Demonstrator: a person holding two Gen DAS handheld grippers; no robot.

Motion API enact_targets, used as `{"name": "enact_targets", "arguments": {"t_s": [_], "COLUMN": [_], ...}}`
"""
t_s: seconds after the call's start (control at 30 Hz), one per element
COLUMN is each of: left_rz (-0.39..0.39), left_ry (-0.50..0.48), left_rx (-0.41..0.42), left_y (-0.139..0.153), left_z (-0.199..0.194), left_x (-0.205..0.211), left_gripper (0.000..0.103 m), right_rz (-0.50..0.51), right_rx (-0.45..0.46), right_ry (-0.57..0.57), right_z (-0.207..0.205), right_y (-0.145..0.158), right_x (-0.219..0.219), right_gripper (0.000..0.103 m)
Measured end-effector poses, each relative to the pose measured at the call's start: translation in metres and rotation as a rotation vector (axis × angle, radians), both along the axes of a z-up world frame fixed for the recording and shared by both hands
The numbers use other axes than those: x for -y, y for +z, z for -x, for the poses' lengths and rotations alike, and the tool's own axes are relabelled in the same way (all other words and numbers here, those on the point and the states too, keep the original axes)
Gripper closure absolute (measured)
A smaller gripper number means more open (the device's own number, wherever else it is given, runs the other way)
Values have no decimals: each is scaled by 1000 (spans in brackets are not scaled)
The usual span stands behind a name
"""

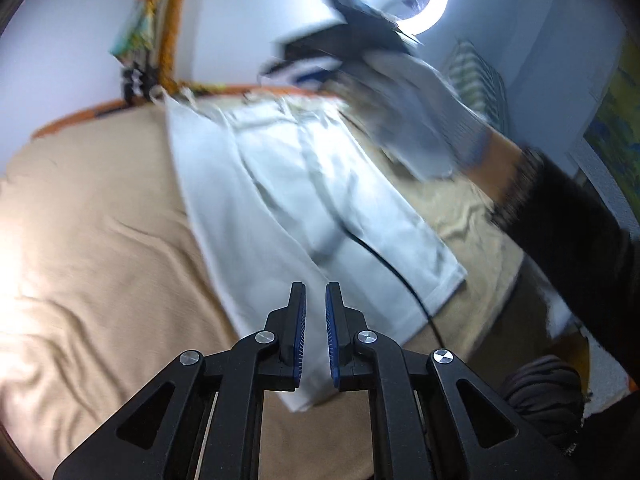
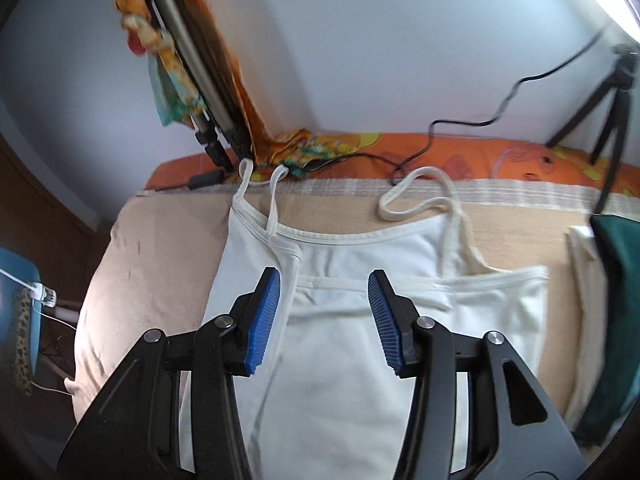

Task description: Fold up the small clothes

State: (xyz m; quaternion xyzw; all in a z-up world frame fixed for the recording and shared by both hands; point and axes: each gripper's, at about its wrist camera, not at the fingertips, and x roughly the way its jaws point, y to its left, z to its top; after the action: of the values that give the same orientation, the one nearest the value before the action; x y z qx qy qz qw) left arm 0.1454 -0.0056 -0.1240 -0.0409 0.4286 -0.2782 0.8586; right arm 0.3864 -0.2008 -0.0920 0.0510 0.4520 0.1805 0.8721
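Observation:
A white strappy top [image 1: 304, 200] lies flat on the tan blanket [image 1: 100, 240], its left side folded in over the middle. My left gripper [image 1: 316, 300] hovers over the top's hem end, its jaws a narrow gap apart with nothing between them. In the right wrist view the top [image 2: 344, 320] shows its neckline and thin straps [image 2: 416, 196] at the far end. My right gripper [image 2: 324, 292] is open and empty, just above the chest area. The gloved right hand with its gripper [image 1: 400, 92], blurred, shows in the left wrist view over the top's strap end.
A black cable [image 1: 392, 272] runs across the top's near right part. Folded green and cream clothes [image 2: 612, 320] lie at the right on the blanket. A tripod [image 2: 608, 112] and cable stand on the orange bedding [image 2: 480, 156] behind. A folded stand [image 2: 192, 80] leans at the wall.

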Motion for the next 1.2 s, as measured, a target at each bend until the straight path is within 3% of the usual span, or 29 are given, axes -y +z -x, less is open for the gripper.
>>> {"name": "enact_targets", "arguments": {"t_s": [0.23, 0.37, 0.6, 0.97, 1.13, 1.2], "left_rz": [-78, -82, -104, -82, -109, -116], "left_ry": [66, 74, -11, -193, -254, -270], "left_rx": [105, 138, 168, 68, 43, 30], "left_y": [29, 45, 57, -5, -28, -36], "left_z": [-9, -14, -5, 24, 31, 34], "left_x": [-5, 3, 51, 168, 210, 223], "left_gripper": [95, 95, 95, 95, 94, 85], "right_rz": [-40, -22, -1, -50, -73, -92], "right_rx": [69, 120, 154, 136, 118, 107], "right_ry": [-43, -74, -113, -159, -171, -178], "right_z": [66, 107, 153, 190, 197, 198], "right_y": [40, 52, 62, 47, 35, 31], "right_x": [70, 105, 158, 234, 259, 269], "right_gripper": [54, 54, 54, 54, 54, 54]}}
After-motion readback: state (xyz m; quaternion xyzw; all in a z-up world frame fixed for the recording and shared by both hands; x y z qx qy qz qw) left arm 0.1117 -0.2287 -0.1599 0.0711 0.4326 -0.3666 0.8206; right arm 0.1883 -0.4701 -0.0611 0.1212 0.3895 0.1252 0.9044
